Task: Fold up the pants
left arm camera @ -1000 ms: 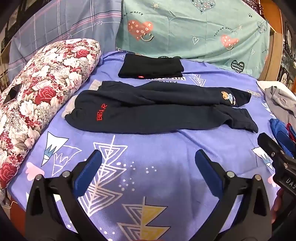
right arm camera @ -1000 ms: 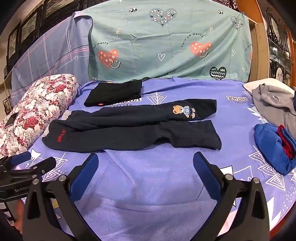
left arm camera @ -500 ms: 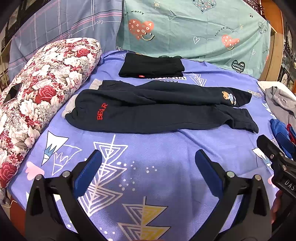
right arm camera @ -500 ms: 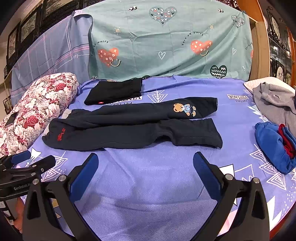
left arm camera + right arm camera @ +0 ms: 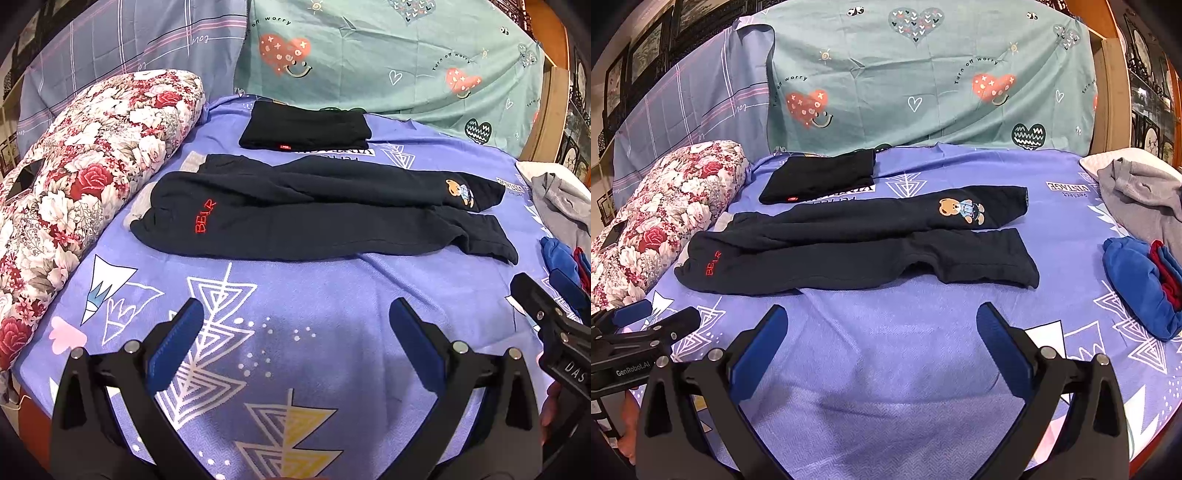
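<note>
Left gripper (image 5: 295, 325): fingers spread wide, empty, low over the purple sheet (image 5: 332, 295).
Right gripper (image 5: 882, 325): likewise agape, empty.
Pants (image 5: 849, 247): flat beyond both, untouched.
Folded black garment (image 5: 820, 179): behind them.
Change: almost none.

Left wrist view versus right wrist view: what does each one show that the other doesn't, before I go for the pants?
Only the left wrist view shows the yellow triangle print on the bedsheet near its open left gripper. Only the right wrist view shows the whole grey garment and the open right gripper from behind. Both show the black pants, the folded black garment and the floral pillow.
</note>
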`<state>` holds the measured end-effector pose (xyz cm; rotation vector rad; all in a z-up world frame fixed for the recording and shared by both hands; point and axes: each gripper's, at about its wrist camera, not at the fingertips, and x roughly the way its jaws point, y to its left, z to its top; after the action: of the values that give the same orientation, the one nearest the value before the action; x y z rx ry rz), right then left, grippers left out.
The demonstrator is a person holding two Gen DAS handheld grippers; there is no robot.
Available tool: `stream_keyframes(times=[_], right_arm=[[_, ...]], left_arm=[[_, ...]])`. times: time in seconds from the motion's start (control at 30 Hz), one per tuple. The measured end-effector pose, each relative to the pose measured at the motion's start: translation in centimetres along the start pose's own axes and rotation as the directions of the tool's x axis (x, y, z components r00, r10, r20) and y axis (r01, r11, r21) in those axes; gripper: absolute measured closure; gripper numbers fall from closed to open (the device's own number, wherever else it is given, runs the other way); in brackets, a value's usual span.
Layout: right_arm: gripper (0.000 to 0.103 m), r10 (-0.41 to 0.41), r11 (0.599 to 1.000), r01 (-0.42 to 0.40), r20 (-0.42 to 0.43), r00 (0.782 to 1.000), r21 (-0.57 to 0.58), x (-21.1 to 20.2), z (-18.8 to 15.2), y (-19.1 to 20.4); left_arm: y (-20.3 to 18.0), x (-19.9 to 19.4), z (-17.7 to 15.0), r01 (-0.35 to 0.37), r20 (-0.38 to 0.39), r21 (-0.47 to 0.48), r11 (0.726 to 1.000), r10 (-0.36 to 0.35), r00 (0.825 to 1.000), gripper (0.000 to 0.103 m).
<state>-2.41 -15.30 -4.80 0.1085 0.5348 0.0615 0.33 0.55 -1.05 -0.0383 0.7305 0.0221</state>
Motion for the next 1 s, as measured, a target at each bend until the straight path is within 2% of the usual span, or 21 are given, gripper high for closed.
stream_keyframes(times=[1.0], right_arm=[[0.001,0.003,1.0,-0.003,-0.012,1.0,0.004,0.35,-0.38,0.29]], left_arm=[[0.06,0.09,-0.05,0.001,-0.003,-0.002,1.0,-0.001,1.0,0.002]])
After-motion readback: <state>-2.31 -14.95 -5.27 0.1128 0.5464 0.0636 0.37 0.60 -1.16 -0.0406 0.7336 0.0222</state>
